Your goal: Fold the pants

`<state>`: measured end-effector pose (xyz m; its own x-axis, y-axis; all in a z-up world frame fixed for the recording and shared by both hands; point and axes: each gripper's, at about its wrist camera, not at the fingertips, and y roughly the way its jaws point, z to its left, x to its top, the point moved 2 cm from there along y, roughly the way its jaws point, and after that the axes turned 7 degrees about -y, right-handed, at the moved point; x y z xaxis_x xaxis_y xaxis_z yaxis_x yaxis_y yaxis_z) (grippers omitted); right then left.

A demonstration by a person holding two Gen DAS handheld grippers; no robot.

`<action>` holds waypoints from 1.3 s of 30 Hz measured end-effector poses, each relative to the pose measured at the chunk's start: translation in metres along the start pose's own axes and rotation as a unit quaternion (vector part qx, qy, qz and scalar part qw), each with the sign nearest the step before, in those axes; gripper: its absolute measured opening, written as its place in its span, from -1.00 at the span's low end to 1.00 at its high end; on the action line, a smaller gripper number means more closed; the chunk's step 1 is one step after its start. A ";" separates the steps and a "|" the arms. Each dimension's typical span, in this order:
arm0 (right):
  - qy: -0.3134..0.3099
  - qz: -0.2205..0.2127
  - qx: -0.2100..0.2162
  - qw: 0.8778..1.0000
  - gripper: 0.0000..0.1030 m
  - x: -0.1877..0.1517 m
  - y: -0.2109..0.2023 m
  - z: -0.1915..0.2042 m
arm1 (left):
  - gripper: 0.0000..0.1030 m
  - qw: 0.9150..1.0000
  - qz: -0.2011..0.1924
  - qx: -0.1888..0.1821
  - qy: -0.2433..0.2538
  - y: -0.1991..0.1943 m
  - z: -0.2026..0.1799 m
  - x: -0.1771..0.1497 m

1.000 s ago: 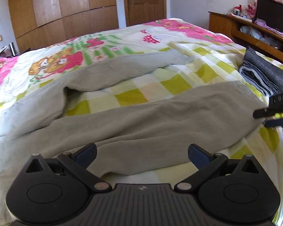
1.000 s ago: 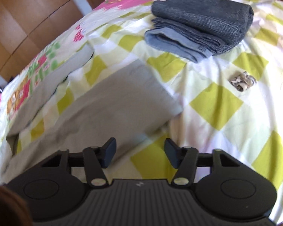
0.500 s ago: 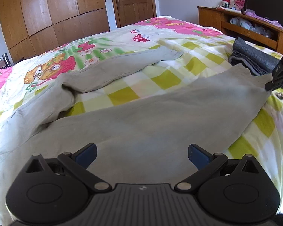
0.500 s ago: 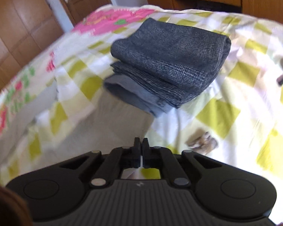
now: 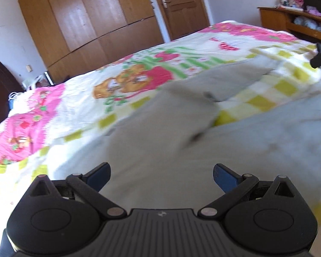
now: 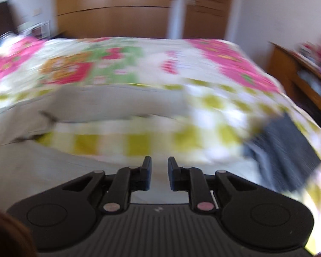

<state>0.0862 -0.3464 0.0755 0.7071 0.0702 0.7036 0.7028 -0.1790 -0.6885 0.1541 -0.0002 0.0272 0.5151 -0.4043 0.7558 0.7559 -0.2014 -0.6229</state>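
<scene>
Lying spread across the bed, the grey pants [image 5: 164, 132] had both grippers close over them.

The pants covered the near part of the checked and flowered bedspread [image 5: 79, 107]; one leg ran toward the far side, the other lay nearer, and a strip of yellow check showed between them. The left gripper [image 5: 161, 176] hovered above the near cloth with its jaws wide apart, holding nothing. The right gripper [image 6: 159, 174] had its jaws drawn in to a narrow gap; blur hid whether cloth sat between them. Folded dark clothes [image 6: 289, 150] lay to the right of the pants' edge. A wooden wardrobe [image 5: 92, 15] and a door [image 5: 177, 6] stood beyond the bed.
</scene>
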 end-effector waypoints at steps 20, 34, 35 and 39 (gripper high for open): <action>-0.388 0.076 0.173 0.902 0.17 0.181 0.302 0.178 | 0.38 0.982 0.159 0.025 -0.098 0.176 0.181 0.021; -0.325 -0.007 0.140 0.935 -0.96 0.161 0.147 0.152 | -0.63 0.992 0.105 0.024 -0.063 0.064 0.144 0.015; -0.327 -0.023 0.140 0.934 -0.96 0.159 0.120 0.147 | -0.63 0.993 0.094 0.013 -0.072 0.041 0.144 0.012; -0.304 -0.058 0.149 0.939 -0.96 0.125 0.025 0.122 | -0.63 0.994 0.066 -0.001 -0.087 -0.034 0.141 -0.026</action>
<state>0.2016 -0.2225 0.1252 0.4743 0.6355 0.6093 0.7047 0.1407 -0.6954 0.1719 0.1433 0.0576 0.6716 -0.2668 0.6912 0.6765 -0.1596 -0.7190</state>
